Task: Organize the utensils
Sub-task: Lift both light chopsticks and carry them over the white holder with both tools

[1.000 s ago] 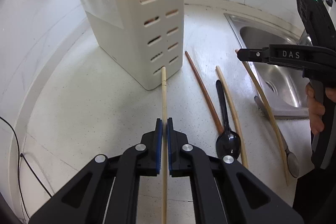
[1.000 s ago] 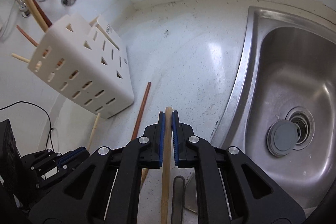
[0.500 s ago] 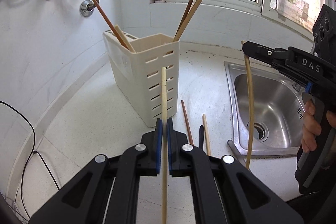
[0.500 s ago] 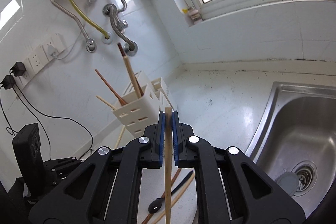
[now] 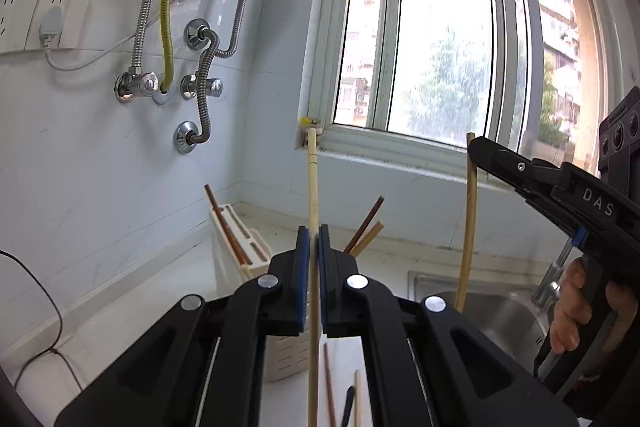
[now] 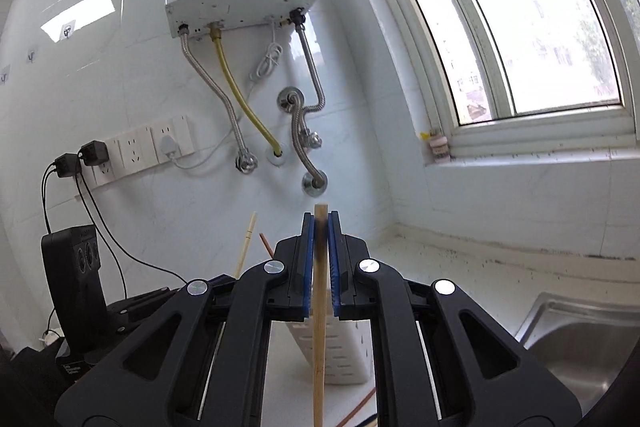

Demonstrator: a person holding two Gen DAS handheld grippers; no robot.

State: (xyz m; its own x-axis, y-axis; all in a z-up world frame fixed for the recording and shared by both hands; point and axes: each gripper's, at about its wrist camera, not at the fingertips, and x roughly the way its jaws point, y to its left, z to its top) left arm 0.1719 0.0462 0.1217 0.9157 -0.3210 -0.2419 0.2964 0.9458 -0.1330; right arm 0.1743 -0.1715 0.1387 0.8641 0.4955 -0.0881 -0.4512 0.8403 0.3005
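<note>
- Two claws are each gripping one chopstick, raised clear of the desk (image 5: 120, 315).
- The left claw (image 5: 313, 259) is pinching a pale bamboo chopstick (image 5: 312, 195) between closed blue pads, holding it upright, likely so that it can drop end-first into a slot.
- The white slotted utensil holder (image 5: 240, 251) is standing on the desk below, partly hidden; it is holding a dark brown chopstick (image 5: 224, 223) at its left end, and two more (image 5: 366, 231) are leaning out further right.
- The right claw (image 6: 320, 251) is clamping a second bamboo chopstick (image 6: 319, 339) near its top, letting it hang down.
- Loose chopsticks (image 5: 329, 383) are lying on the desk, awaiting sorting.
</note>
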